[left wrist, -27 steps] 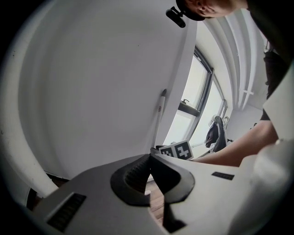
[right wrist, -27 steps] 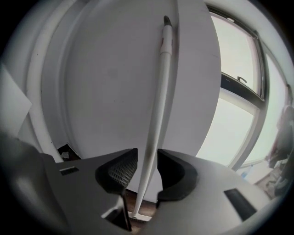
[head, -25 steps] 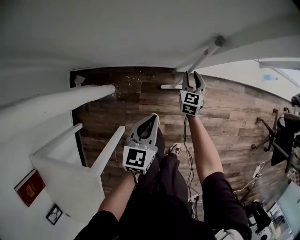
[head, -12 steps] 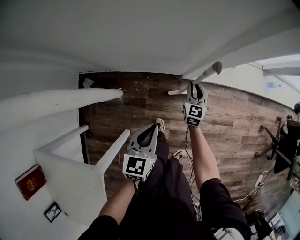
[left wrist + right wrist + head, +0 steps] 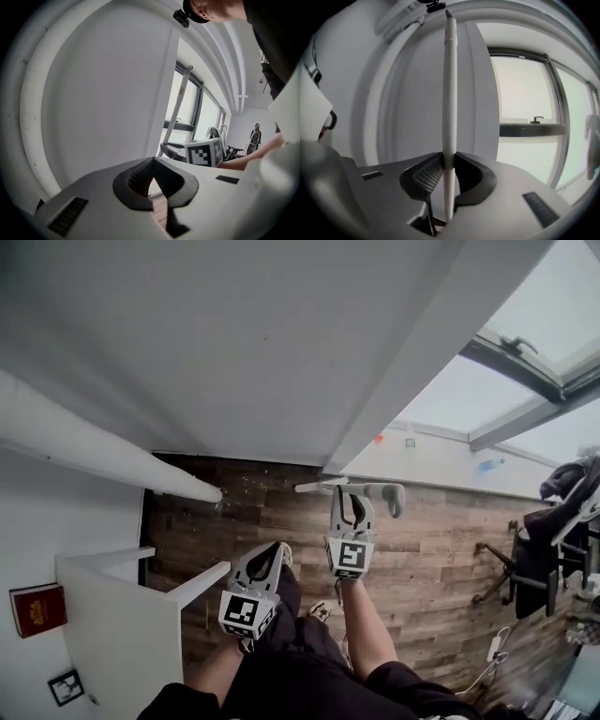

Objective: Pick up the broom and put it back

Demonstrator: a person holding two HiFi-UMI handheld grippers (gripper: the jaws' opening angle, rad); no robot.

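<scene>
The broom's white handle [image 5: 450, 93] stands upright between the jaws of my right gripper [image 5: 449, 161], which have just closed and are shut on it. In the head view that gripper [image 5: 349, 495] is raised in front of the white wall, and the handle's grey end [image 5: 396, 498] sticks out to its right. The brush end is hidden. My left gripper [image 5: 272, 554] hangs lower and to the left, its tips together [image 5: 153, 158] with nothing between them. From there I see the handle [image 5: 177, 108] rising above the right gripper's marker cube [image 5: 204, 152].
A white shelf unit [image 5: 122, 615] stands at the left with a red book [image 5: 37, 608] and a small frame [image 5: 66, 685]. A white beam [image 5: 94, 460] slants above it. A window [image 5: 544, 324], an office chair [image 5: 525, 568] and cables [image 5: 492, 648] are at the right on wooden floor [image 5: 422, 559].
The right gripper closed on the broom handle near the floor and lifted it. Both grippers rose, and the view tilted up to the wall and window.
</scene>
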